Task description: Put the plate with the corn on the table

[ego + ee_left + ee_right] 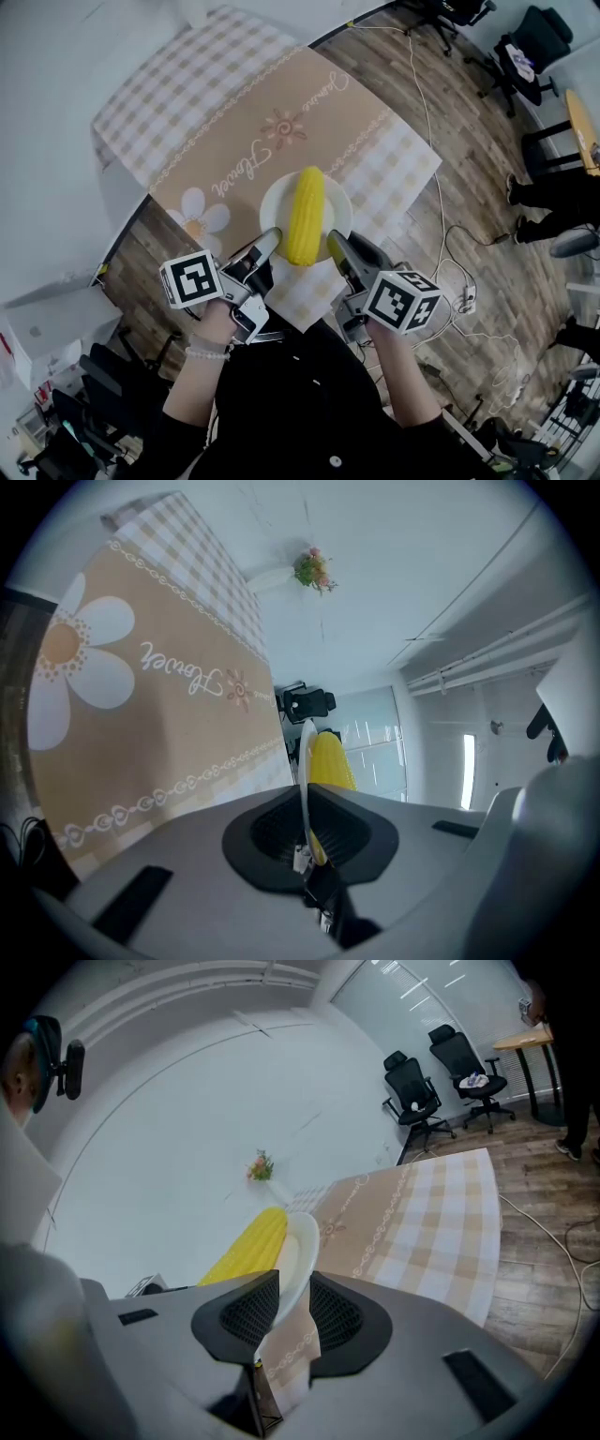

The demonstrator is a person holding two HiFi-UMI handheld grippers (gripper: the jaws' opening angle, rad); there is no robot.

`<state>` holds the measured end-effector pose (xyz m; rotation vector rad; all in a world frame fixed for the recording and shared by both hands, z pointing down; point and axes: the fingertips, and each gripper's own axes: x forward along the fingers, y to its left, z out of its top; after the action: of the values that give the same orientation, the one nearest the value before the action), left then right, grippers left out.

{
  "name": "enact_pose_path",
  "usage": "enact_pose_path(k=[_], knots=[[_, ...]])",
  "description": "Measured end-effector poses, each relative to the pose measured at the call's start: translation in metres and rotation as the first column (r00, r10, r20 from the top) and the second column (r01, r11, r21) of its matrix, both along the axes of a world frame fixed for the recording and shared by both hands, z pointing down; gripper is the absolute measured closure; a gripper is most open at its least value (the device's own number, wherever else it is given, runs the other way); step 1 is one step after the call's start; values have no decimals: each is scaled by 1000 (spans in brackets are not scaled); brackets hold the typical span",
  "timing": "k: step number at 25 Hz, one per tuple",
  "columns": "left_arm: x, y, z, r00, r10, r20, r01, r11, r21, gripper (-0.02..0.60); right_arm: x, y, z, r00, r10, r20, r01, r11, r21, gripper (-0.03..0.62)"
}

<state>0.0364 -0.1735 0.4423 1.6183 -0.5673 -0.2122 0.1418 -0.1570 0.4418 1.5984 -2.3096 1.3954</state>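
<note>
A white plate [274, 202] carries a yellow corn cob [306, 216] over the near corner of the beige flower-print tablecloth [253, 131]. My left gripper [271, 240] is shut on the plate's near-left rim, and my right gripper [335, 243] is shut on its near-right rim. In the left gripper view the plate [306, 761] runs edge-on between the jaws of the left gripper [305, 803], with the corn [330, 761] to its right. In the right gripper view the right gripper [292, 1299] clamps the plate [300, 1251], and the corn [248, 1241] lies to its left. I cannot tell whether the plate touches the cloth.
The table's checked cloth corner [305, 291] hangs towards the person. Wooden floor to the right holds cables [427, 122] and a power strip [466, 300]. Black office chairs [525, 47] and a person's legs [548, 197] are at the far right. A white wall lies to the left.
</note>
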Motion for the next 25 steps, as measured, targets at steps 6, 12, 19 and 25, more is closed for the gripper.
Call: enact_pose_path(k=[6,12,19,25], knots=[[3,-7,15,999,4,51,-4,1000,6,555,4,-8,16,1000,-12,-11,12,1000,-17,462],[6,-15,35,998,-14,69,15,1000,-9,555,5,-16,37,998,-41,-51,39,998,-39,456],[1,-24,60,992,-34,121,36,999,-19,555,4,-28,59,996,-74,-58,70,996,-60,456],[-2,-32,78,988,-30,152,35,999,-28,554,2,-37,78,993,-100,-68,94,992,-86,451]])
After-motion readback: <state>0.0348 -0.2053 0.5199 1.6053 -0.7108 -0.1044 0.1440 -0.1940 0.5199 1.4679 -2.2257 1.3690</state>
